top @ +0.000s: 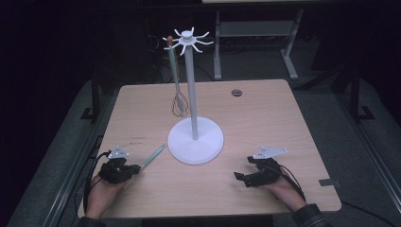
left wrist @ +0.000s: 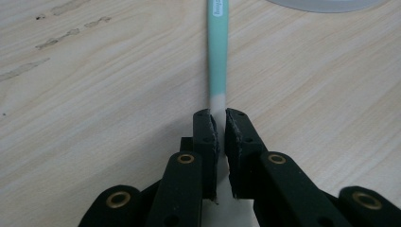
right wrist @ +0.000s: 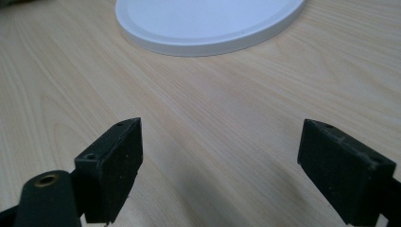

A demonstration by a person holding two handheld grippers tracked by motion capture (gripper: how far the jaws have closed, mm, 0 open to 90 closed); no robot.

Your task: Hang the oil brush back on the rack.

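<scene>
Your left gripper (left wrist: 221, 124) has clamped the mint-handled utensil (left wrist: 218, 56) lying on the table (top: 265, 118). Lift slow and level toward the stand (top: 195, 138). Right gripper (right wrist: 220, 165) sits wide open, holding nothing.

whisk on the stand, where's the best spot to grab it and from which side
Grip the whisk on its straight, slim handle, midway between the hook and the wire head. It hangs upright from an arm of the stand, left of the pole, so come in level from the left. The wire head is rounded and springy, probably a poor hold.
</scene>
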